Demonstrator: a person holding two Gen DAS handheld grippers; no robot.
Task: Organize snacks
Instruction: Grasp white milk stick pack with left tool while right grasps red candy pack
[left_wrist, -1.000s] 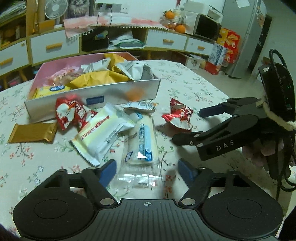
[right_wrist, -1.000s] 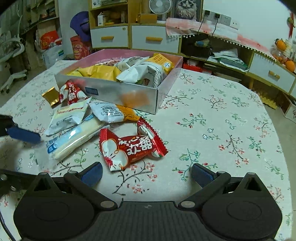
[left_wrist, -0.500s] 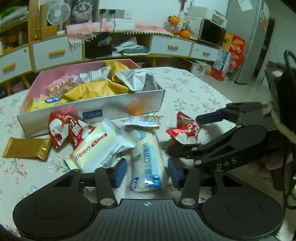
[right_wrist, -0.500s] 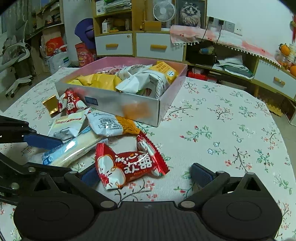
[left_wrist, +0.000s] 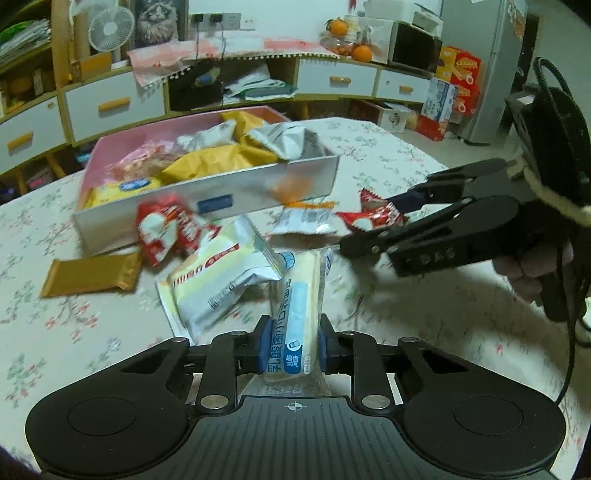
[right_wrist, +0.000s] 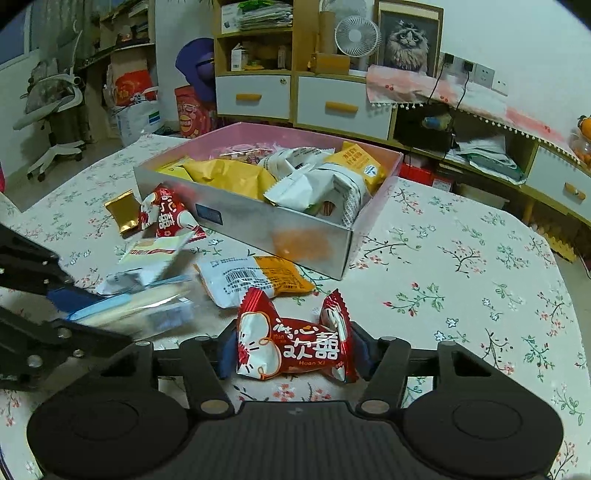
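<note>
My left gripper (left_wrist: 291, 341) is clamped on a long clear-wrapped white bar with a blue label (left_wrist: 295, 314), its blue pads (left_wrist: 265, 343) pressing both sides of the packet near its near end. My right gripper (right_wrist: 293, 349) is closed on a red candy packet with a white cartoon face (right_wrist: 291, 341), squeezed between the two blue fingers just above the floral tablecloth (right_wrist: 461, 280).

The silver box with a pink interior (right_wrist: 258, 225) sits further back on the table, already heaped with yellow and white snack bags. Loose in front of it lie a second red packet (right_wrist: 166, 214), a gold-wrapped bar (right_wrist: 123, 212) beside it, a cream-and-white packet with red lettering (left_wrist: 218, 280), and a white-and-orange packet (right_wrist: 251, 278) close to the box's front wall. In the left wrist view the cream packet leans against the bar I am holding.
</note>
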